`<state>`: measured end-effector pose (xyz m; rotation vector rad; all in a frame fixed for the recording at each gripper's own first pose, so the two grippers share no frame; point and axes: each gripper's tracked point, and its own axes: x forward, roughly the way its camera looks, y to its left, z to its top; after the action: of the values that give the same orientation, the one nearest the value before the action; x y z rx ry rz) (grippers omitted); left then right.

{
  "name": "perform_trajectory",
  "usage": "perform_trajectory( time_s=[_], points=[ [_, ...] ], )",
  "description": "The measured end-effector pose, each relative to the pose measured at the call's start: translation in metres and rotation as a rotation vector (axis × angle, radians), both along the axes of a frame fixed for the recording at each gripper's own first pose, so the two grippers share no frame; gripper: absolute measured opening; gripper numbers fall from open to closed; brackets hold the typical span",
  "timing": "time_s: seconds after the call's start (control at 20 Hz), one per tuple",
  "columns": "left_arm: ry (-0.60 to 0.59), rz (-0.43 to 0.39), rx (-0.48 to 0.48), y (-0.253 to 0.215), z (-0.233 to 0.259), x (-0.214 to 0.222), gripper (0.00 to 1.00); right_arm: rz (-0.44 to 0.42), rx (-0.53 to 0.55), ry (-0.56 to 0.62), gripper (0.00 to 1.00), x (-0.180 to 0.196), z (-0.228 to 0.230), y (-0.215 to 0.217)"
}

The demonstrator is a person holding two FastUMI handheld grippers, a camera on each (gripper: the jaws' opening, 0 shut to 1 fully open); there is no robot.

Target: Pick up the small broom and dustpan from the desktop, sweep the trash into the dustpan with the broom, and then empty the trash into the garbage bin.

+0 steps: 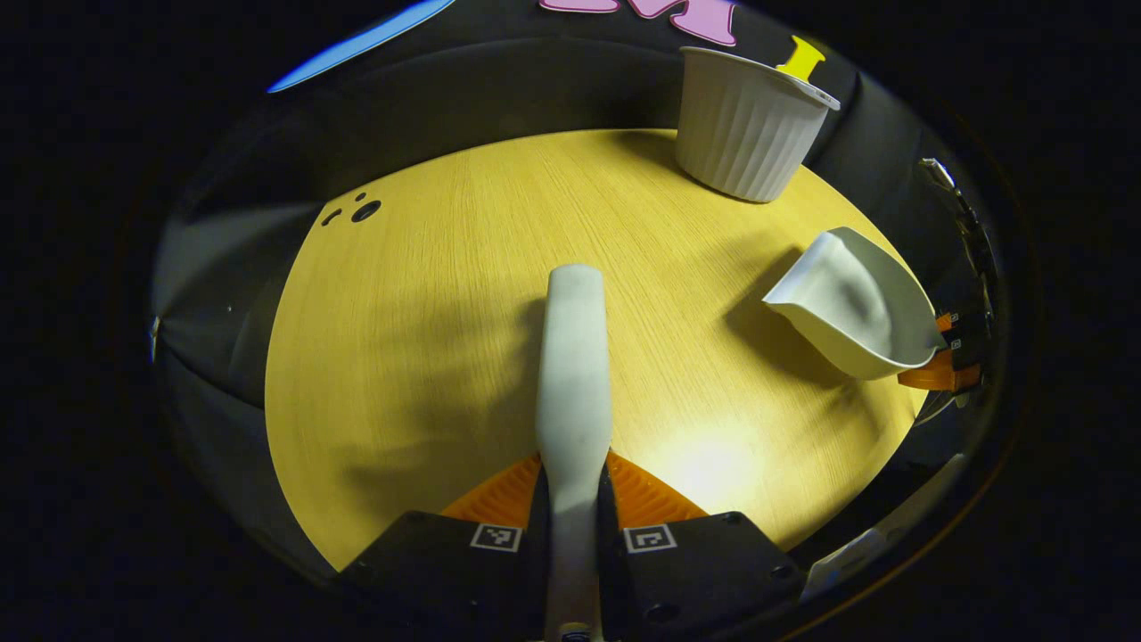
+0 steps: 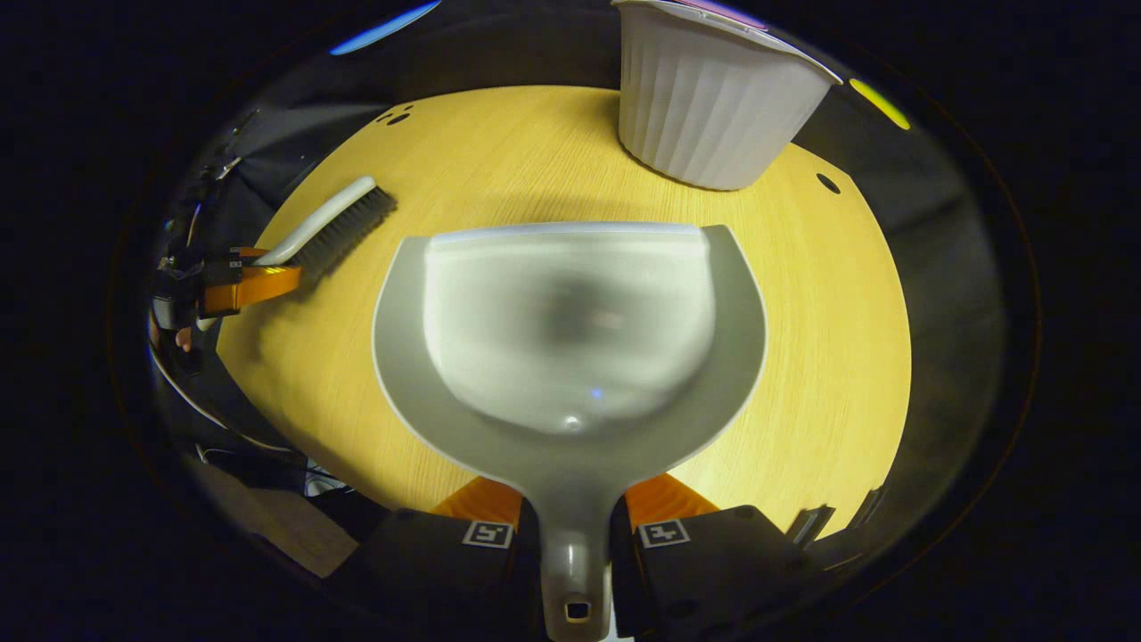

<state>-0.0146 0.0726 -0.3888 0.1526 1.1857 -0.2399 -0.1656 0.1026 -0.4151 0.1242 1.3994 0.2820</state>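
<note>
My left gripper (image 1: 573,486) is shut on the small white broom (image 1: 573,357), whose back runs straight ahead over the wooden desktop (image 1: 428,312). In the right gripper view the same broom (image 2: 334,223) shows dark bristles and hangs at the left, held by the other gripper (image 2: 241,283). My right gripper (image 2: 573,517) is shut on the handle of the grey-white dustpan (image 2: 570,330), which is held level above the table with its pan looking bare. In the left gripper view the dustpan (image 1: 856,308) hangs at the right, held by the other gripper (image 1: 940,357). A white ribbed garbage bin (image 1: 749,125) stands at the far side.
The bin (image 2: 713,98) stands just beyond the dustpan's front lip. Small dark holes (image 1: 361,211) mark the table's far left, and another hole (image 2: 827,183) lies to the right of the bin. Black cloth surrounds the round table.
</note>
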Motion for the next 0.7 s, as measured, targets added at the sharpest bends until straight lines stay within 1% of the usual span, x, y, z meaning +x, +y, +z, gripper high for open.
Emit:
perform_trajectory(
  time_s=[0.2, 0.25, 0.3, 0.35, 0.4, 0.55, 0.6, 0.65, 0.7],
  points=[
    [-0.009, -0.015, 0.020, 0.000, 0.003, 0.002, 0.28, 0.013, 0.002, 0.013, 0.37, 0.002, -0.015, 0.006],
    [-0.008, -0.017, 0.022, 0.000, 0.003, 0.001, 0.28, 0.009, -0.002, 0.019, 0.34, 0.001, -0.019, 0.006],
    [-0.008, -0.021, 0.026, 0.001, 0.003, 0.001, 0.27, 0.005, -0.003, 0.028, 0.37, 0.001, -0.022, 0.006],
    [-0.009, -0.024, 0.030, 0.001, 0.004, 0.002, 0.29, 0.001, -0.002, 0.036, 0.40, -0.001, -0.024, 0.007],
    [-0.008, -0.026, 0.034, 0.001, 0.004, 0.002, 0.29, -0.002, 0.000, 0.043, 0.37, -0.002, -0.027, 0.009],
    [-0.007, -0.020, 0.042, 0.003, 0.005, 0.003, 0.31, 0.005, 0.000, 0.045, 0.38, -0.003, -0.027, 0.008],
    [-0.017, -0.015, 0.044, 0.003, 0.005, 0.004, 0.32, 0.002, 0.009, 0.037, 0.41, -0.002, -0.026, 0.009],
    [-0.027, -0.013, 0.049, 0.004, 0.006, 0.005, 0.29, -0.005, 0.019, 0.029, 0.40, -0.004, -0.025, 0.012],
    [-0.026, -0.019, 0.055, 0.004, 0.006, 0.004, 0.36, -0.017, 0.026, 0.033, 0.47, -0.006, -0.023, 0.013]
  ],
)
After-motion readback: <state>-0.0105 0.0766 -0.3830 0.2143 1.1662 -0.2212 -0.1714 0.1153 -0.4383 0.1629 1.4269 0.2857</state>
